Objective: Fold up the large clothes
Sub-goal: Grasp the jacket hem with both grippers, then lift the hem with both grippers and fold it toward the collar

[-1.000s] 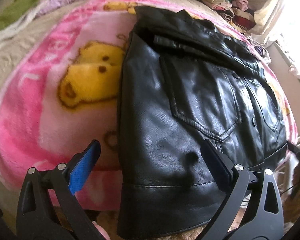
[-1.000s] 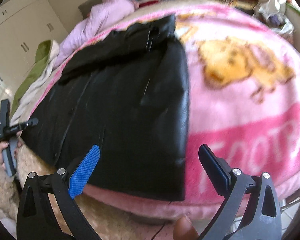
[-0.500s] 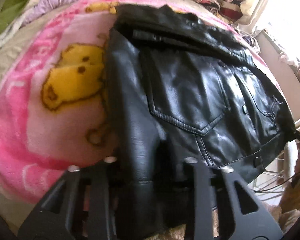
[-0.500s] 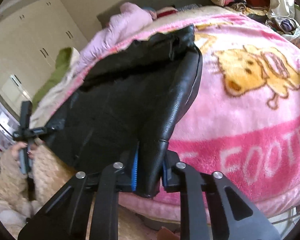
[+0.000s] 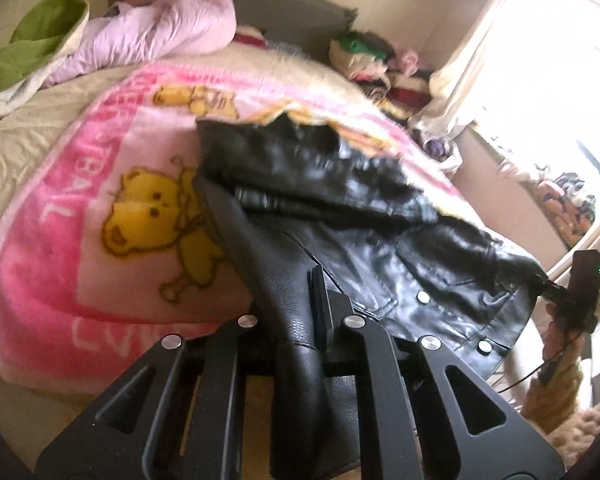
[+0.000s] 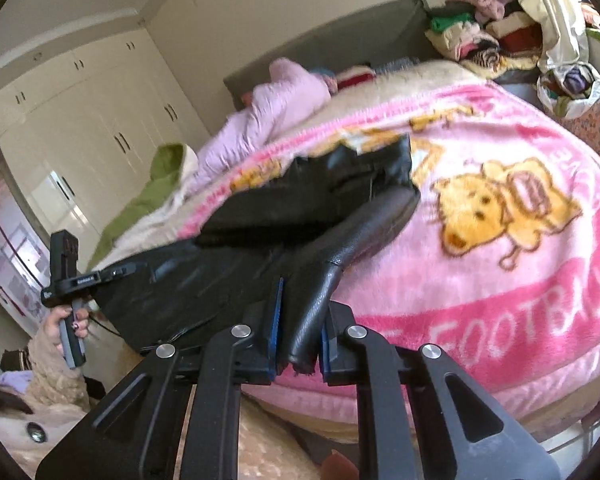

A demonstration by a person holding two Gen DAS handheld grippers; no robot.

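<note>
A black leather jacket (image 5: pixel 340 208) is lying across a pink blanket (image 5: pixel 80 216) on the bed, with its near hem lifted off the blanket by both grippers. The left gripper (image 5: pixel 300 312) is pinching one lower corner of the jacket: its jaws are nearly together, with only a fold of leather between the pads, and the hem is hanging down between the black arms of the tool. The right gripper (image 6: pixel 300 332) is clamping the opposite lower corner in the same way, its blue pads (image 6: pixel 277 320) pressing on either side of a thick fold (a ragged bit of hem is poking out below them). Both pairs of jaws have just been closing, and leather is caught in each.

The far part of the jacket, with the collar, is resting on the blanket, beside a yellow cartoon bear (image 5: pixel 156 216) printed there. In the right wrist view another bear print (image 6: pixel 500 216) is showing just right of the jacket, above white lettering on a darker pink band. A lilac quilt (image 5: pixel 160 36) and a green cloth (image 5: pixel 40 40) are lying near the head of the bed, and a heap of folded clothes (image 6: pixel 484 44) is sitting in the far corner. White wardrobe doors (image 6: pixel 100 120) are standing along the wall.
</note>
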